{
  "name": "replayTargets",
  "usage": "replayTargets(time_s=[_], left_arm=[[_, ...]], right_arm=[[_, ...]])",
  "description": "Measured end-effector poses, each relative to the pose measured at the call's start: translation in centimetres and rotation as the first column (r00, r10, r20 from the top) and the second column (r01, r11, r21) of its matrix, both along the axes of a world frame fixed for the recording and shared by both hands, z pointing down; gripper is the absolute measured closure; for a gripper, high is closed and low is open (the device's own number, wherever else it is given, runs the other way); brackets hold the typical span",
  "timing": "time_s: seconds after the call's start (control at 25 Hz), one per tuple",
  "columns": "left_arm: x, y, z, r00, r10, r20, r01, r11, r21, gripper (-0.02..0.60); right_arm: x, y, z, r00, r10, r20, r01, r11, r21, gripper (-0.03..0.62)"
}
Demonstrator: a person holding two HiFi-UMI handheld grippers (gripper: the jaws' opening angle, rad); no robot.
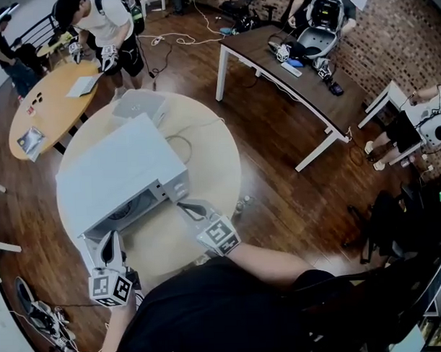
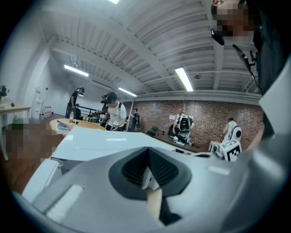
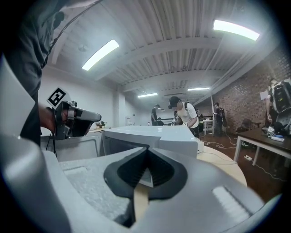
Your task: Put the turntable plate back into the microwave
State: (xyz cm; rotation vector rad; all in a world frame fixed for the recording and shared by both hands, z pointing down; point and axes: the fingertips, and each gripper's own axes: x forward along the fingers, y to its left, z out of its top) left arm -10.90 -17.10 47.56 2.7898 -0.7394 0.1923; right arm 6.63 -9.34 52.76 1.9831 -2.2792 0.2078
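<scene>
Right gripper view: right claw (image 3: 144,175) shut tight, nothing between the pads. Left gripper view: same for left claw (image 2: 148,177), closed and empty.

Head view, lower centre: right claw (image 1: 187,206) tip just beside the front right corner of the microwave (image 1: 126,168). Lower left: left claw (image 1: 111,242) beside the swung-out door (image 1: 88,250).

Turntable plate (image 1: 128,209): probably the round shape low in the open cavity, centre left. Too dim to confirm seating. None on the round worktop (image 1: 204,129), none in either claw. Reads as plate in, door closing left to do.

Risks:
- Plate off its hub if only dropped in. Would rock or jam. Can't verify from here.
- Pushing the door with a closed claw: could slip off the smooth panel, or shove the whole microwave across the worktop toward the edge.
- Thin cord (image 1: 180,146) loose on the worktop behind the box: snag if it slides.

Writing: no brand or label legible on the microwave. Only black-and-white square markers on the claw cubes.
</scene>
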Motion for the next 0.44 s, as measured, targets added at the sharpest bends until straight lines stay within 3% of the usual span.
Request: replayTargets(time_s=[0.2, 0.44], left_arm=[[1.6, 1.3, 0.3, 0.997, 0.082, 0.01, -0.082, 0.997, -0.01, 0.578], [1.1, 0.1, 0.1, 0.998, 0.07, 0.006, -0.07, 0.997, 0.014, 0.578]], right_arm=[[0.7, -0.4, 0.2, 0.999, 0.042, 0.028, -0.041, 0.999, -0.005, 0.592], [1.7, -0.5, 1.5, 0.994, 0.093, 0.049, -0.091, 0.995, -0.033, 0.592]])
